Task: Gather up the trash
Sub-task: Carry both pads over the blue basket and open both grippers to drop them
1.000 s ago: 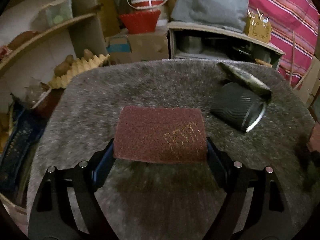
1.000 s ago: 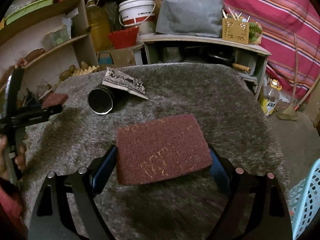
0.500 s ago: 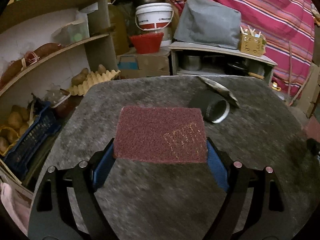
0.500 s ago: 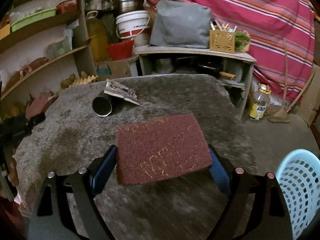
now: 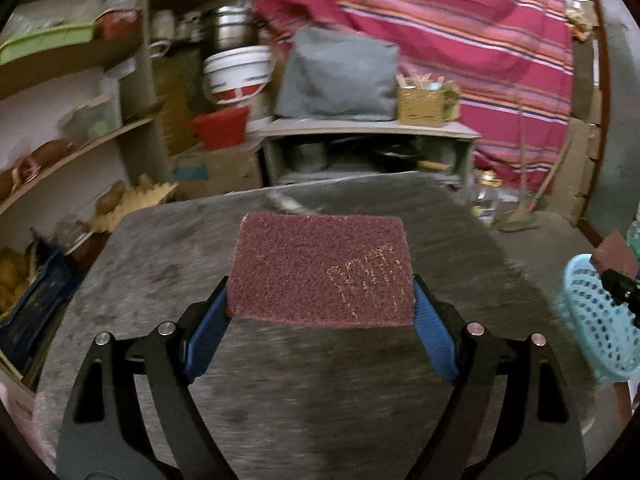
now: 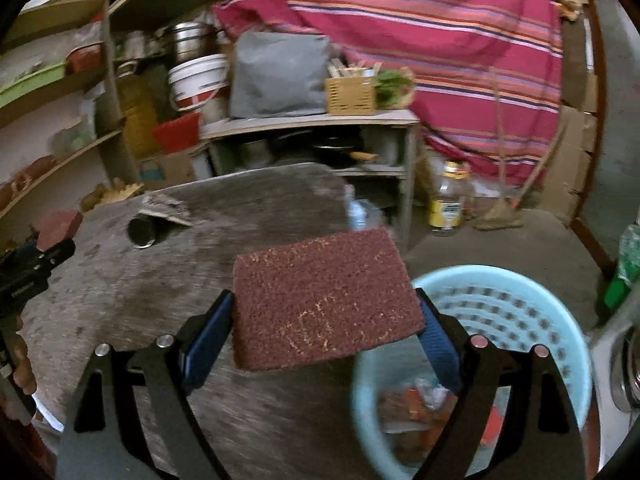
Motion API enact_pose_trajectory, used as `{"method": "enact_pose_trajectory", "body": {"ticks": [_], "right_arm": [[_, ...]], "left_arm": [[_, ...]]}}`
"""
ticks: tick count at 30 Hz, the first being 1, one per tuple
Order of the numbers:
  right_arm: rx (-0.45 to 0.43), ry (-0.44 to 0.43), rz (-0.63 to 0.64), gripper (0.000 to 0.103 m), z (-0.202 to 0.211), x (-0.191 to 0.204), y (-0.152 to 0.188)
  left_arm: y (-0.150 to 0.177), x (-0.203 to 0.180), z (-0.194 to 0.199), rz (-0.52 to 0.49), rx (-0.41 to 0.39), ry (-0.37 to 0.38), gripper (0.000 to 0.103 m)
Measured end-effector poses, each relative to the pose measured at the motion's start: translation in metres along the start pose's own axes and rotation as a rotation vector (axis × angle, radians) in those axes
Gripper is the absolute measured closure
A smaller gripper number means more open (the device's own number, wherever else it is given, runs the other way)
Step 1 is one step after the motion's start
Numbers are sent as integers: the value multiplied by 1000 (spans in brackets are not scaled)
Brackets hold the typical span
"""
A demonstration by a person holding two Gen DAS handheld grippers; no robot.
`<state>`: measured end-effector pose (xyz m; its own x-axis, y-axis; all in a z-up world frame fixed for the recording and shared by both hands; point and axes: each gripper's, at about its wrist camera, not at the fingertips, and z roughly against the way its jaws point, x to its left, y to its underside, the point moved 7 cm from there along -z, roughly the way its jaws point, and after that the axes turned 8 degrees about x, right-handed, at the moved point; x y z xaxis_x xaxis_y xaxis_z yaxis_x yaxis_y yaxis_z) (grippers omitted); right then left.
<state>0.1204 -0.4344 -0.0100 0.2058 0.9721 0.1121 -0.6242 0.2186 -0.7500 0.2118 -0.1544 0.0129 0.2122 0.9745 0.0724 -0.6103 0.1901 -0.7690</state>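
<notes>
across the middle of both views lay the grey shaggy surface [image 5: 160, 272], the largest thing in sight, blurred with motion. behind it hung a striped red cloth [image 6: 440, 40], with a low shelf unit [image 6: 312, 128] in front carrying a grey bag [image 6: 276, 76] and a small woven box [image 6: 350, 94]. wooden shelves [image 5: 72, 148] ran along the left wall, and a white bucket [image 5: 236, 74] stood beside them.

to the right of the surface, lower down, sat a light blue perforated basket [image 6: 560, 320], with mixed scraps of trash [image 6: 424, 400] lying in its bottom, too blurred to name.

the left tongs [image 5: 320, 304] were clamped on a maroon scouring pad [image 5: 320, 268], held flat above the surface between the blue pads [image 5: 208, 328]. the right tongs [image 6: 324, 320] were clamped on a second maroon pad [image 6: 324, 296], tilted slightly, its right edge over the rim of the basket and the rest over the edge of the surface.

farther back on the surface lay a dark cup [image 6: 142, 234] on its side, with a crumpled patterned wrapper [image 6: 164, 206] touching it from behind. a plastic bottle with a yellow label [image 6: 448, 200] stood on the floor near the shelf unit.
</notes>
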Motion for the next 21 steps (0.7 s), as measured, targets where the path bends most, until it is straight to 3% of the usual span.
{"method": "enact_pose_trajectory", "body": {"ticks": [12, 21], "right_arm": [[17, 164, -154, 17, 16, -127, 23], [18, 209, -218, 17, 24, -169, 31]], "left_arm": [[0, -160, -6, -126, -11, 189, 20], [11, -245, -8, -223, -9, 276, 20]]}}
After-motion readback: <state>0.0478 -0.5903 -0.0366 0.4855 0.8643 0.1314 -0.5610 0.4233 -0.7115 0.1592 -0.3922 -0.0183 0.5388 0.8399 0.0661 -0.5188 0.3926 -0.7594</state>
